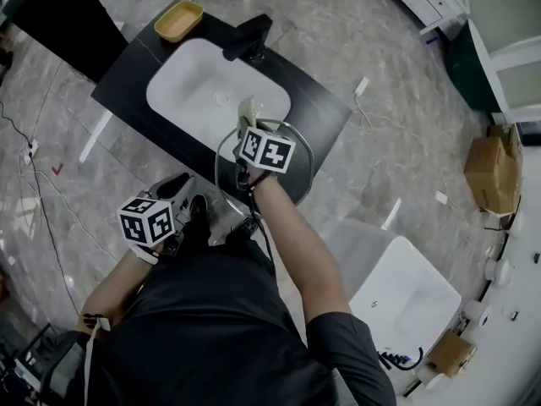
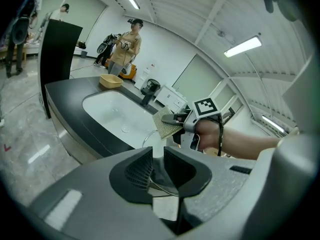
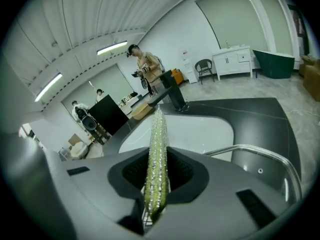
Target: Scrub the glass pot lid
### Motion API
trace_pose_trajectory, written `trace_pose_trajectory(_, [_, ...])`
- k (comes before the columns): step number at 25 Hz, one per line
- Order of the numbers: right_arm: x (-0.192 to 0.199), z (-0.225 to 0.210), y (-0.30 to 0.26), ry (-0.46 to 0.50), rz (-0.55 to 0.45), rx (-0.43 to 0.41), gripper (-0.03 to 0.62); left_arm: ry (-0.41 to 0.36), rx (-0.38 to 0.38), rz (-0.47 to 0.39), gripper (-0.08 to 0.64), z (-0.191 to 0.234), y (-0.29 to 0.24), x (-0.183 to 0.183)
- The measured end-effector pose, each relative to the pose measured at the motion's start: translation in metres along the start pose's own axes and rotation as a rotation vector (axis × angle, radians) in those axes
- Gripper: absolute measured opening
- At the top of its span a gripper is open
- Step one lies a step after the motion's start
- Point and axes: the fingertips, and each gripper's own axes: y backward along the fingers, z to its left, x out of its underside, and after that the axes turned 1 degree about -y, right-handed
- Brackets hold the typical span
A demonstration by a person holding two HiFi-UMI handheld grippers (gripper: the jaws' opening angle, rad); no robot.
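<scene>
**A:** How far along is the scrubbing?

**B:** Not far, I'd judge. The left gripper (image 1: 203, 214) has its jaws pinched on the near rim of the lid (image 1: 297, 176). It holds the lid over the counter (image 1: 325, 112) beside the sink (image 1: 190, 83). The right gripper (image 1: 247, 127) is clamped on a green pad (image 1: 250, 106) at the lid's far rim. I see no suds or water, so most of the wiping seems left.

**A:** What does one view show that the others don't?

**B:** The left gripper view shows the pad (image 2: 165, 125) side-on, seemingly just above the rim, but I cannot tell if it touches. The right gripper view shows the pad (image 3: 157, 154) edge-on between its jaws, with the lid's metal rim (image 3: 250, 149) beside it. Only the head view shows the whole ring.
</scene>
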Motion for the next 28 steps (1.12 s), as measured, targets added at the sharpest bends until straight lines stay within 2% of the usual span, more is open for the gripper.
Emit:
trace_pose_trajectory(6, [0.007,-0.007,-0.035,-0.056,0.092,0.013,0.064,0.028,-0.053,-0.005,0.071,0.02,0.009,-0.004])
trace_pose_trajectory(9, [-0.009,-0.006,-0.037,-0.05,0.137,-0.062,0.064,0.029,-0.049,0.005,0.071,0.017,0.007,-0.003])
trace_pose_trajectory(12, [-0.001,0.001,-0.038,0.029,0.287,-0.152,0.064,0.035,-0.053,0.014,0.071,0.017,0.004,0.001])
trace_pose_trajectory(15, [0.022,0.012,-0.034,0.161,0.444,-0.291,0.064,0.04,-0.057,0.014,0.071,0.016,0.004,0.001])
trace_pose_trajectory(17, [0.027,0.02,-0.03,0.26,0.492,-0.381,0.064,0.045,-0.064,0.011,0.071,0.019,0.004,0.0])
trace_pose_trajectory(19, [0.031,0.023,-0.03,0.322,0.522,-0.42,0.064,0.057,-0.076,0.01,0.071,0.022,0.005,0.001])
trace_pose_trajectory(23, [0.045,0.007,-0.031,0.379,0.601,-0.4,0.064,0.066,-0.078,0.016,0.071,0.019,0.003,0.004])
trace_pose_trajectory(28, [0.036,-0.019,-0.027,0.284,0.57,-0.374,0.064,0.066,-0.078,0.026,0.071,0.014,-0.001,0.007])
